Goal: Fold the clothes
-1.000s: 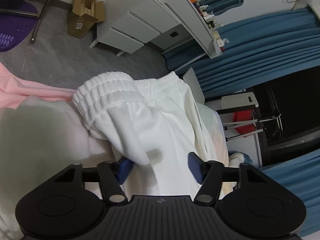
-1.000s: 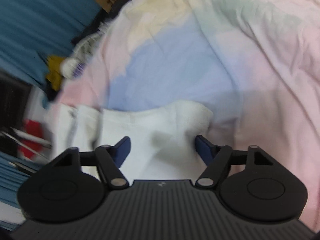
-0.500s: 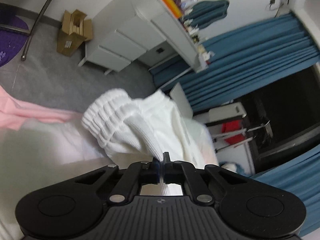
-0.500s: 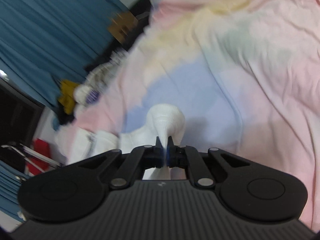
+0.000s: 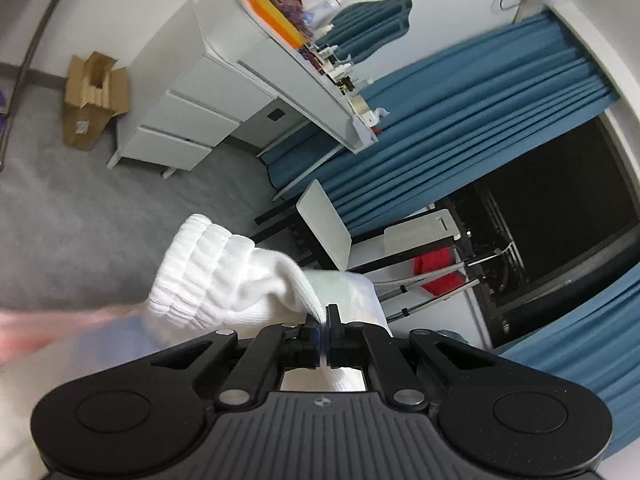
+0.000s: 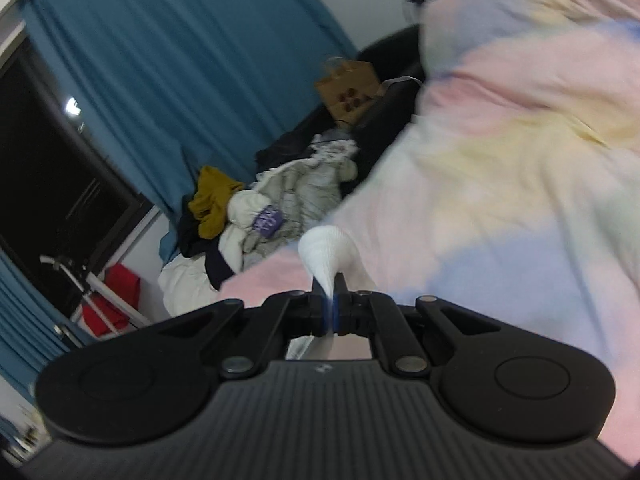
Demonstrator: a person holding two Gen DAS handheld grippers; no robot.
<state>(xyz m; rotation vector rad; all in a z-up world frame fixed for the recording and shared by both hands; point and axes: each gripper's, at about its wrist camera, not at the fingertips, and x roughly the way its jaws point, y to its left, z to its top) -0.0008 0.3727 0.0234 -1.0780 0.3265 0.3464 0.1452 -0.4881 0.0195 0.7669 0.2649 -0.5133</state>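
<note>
One white garment (image 5: 224, 276) and two tongs show. The left tongs (image 5: 323, 320) are clamped on its fabric, waistband bunched toward ten o'clock. The right tongs (image 6: 330, 296) pinch another fold above the pastel bed (image 6: 520, 200).

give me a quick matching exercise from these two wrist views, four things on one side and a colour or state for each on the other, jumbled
Things:
1. left gripper
2. long pleated curtains
3. open cardboard box on the floor
4. crumpled cloth on the clothes heap

Colour or state:
A. mustard yellow
B. blue
C. shut on the white ribbed-waistband garment
D. brown, flaps open

Pairs: 1-C, 2-B, 3-D, 4-A
</note>
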